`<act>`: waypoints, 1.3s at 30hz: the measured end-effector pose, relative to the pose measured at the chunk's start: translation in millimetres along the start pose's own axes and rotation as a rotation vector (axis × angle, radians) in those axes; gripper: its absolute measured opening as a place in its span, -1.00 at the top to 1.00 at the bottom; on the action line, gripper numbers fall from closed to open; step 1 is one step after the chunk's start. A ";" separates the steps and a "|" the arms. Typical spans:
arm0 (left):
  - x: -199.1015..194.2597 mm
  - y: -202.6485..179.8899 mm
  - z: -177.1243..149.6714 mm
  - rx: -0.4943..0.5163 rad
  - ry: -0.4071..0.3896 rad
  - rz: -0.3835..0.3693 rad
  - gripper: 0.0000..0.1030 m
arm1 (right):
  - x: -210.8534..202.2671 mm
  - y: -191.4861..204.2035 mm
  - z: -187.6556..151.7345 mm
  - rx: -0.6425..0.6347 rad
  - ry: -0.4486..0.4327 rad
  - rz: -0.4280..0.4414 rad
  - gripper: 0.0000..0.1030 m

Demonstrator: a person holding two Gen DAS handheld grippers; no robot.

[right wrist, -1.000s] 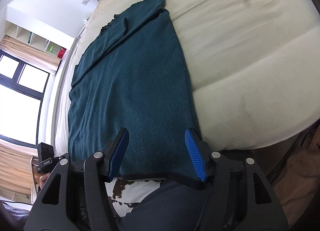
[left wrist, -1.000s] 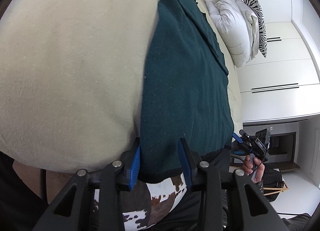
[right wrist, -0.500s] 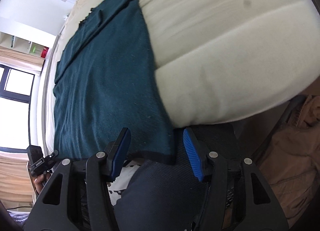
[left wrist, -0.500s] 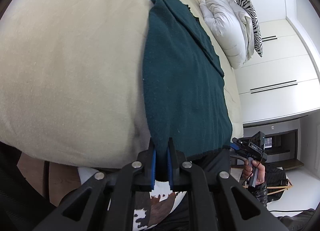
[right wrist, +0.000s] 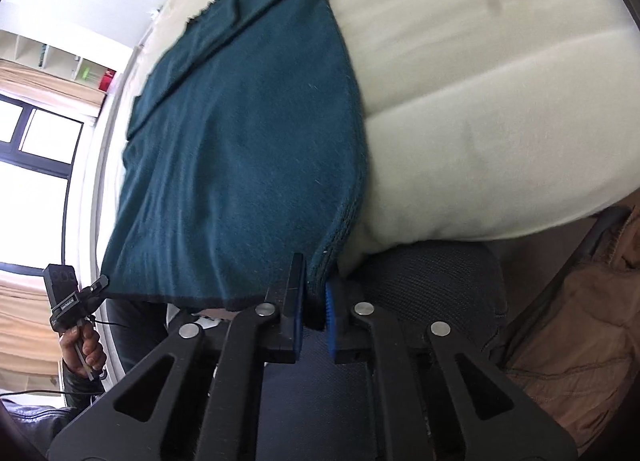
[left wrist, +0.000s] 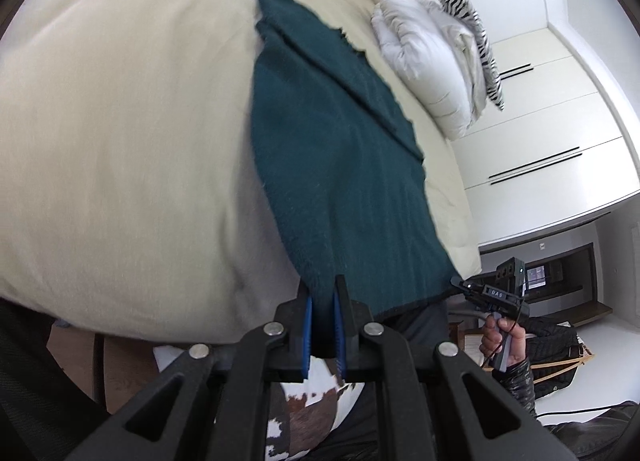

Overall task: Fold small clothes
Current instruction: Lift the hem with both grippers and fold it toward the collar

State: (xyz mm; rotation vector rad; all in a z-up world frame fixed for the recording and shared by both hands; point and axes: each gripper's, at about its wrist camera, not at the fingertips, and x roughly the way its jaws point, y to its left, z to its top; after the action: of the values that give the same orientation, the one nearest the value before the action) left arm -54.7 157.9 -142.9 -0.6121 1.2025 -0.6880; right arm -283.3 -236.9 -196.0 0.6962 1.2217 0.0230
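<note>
On a cream bed (left wrist: 120,133), a dark teal garment (left wrist: 340,165) lies flat, its near hem corners pinched by the left gripper (left wrist: 322,321) and the right gripper (right wrist: 314,311), both clenched on the cloth.

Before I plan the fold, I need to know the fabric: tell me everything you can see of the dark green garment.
The dark green garment looks like soft, fuzzy knit with a darker band along its near hem. It lies spread lengthwise on the cream bed, its far part already folded over in layers, its near hem hanging off the mattress edge. The left gripper and the right gripper, jaws just closed, each pinch a near corner of the hem.
</note>
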 end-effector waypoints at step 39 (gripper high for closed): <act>94.0 19.5 301.1 -0.197 -0.264 -0.085 0.79 | 61.6 75.4 353.1 0.088 -0.406 0.059 0.88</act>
State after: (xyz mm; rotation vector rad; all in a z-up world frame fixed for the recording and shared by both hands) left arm 258.8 118.5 -140.0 -0.8950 1.0083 -0.5434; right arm 70.3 -322.1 -152.8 0.7705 0.8165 -0.1183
